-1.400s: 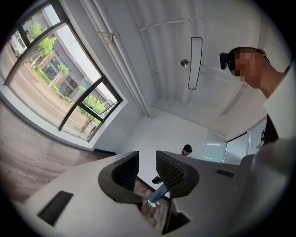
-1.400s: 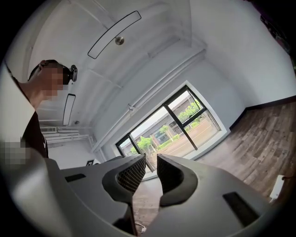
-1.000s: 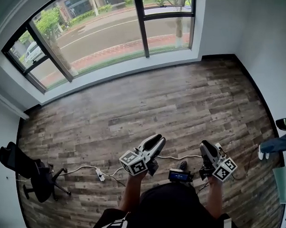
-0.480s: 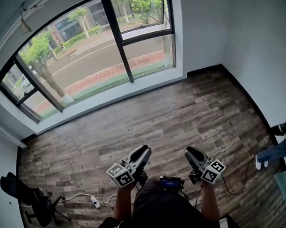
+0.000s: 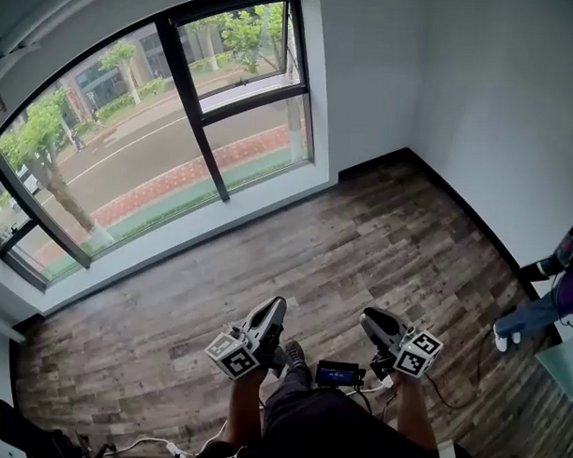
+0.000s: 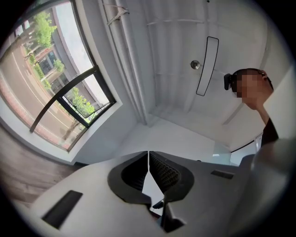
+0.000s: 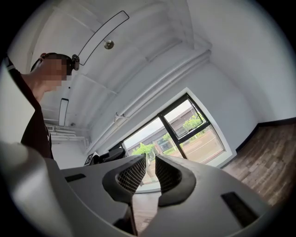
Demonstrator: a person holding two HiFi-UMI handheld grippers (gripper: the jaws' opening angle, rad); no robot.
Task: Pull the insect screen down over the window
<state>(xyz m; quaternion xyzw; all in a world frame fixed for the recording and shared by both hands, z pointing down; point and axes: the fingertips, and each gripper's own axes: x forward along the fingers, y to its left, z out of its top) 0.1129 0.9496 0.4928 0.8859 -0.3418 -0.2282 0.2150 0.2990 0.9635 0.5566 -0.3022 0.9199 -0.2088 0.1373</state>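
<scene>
**Item 1: window** (image 5: 158, 144). Dark-framed and curved, at far left of the room, with street and trees behind the glass. Pale rail (image 5: 50, 23) runs along its top. Insect screen: can't make it out as such in any view.

**Item 2: left hand-held gripper** (image 5: 269, 312). Near centre-left, in front of the person's body, pointing toward the far side. Jaws have just been closing. In the left gripper view the tips (image 6: 148, 155) meet, w/ nothing between them. Window sits far and left of it, well apart, w/ bare floor (image 5: 342, 244) between. No contact.

**Item 3: right hand-held gripper** (image 5: 370, 320). Near centre-right, beside item 2 and apart from it. Jaws stand a narrow gap apart and hold nothing. The right gripper view looks through that gap (image 7: 150, 159) at the window (image 7: 180, 129), far off.

**Item 4: misc.**
- Small device w/ lit display (image 5: 338, 374), between the two grippers, near the body.
- White wall (image 5: 497, 109) at far right.
- Second person's leg and shoe (image 5: 532, 316) at the right edge.
- Dark chair (image 5: 17, 432) at near left corner.
</scene>
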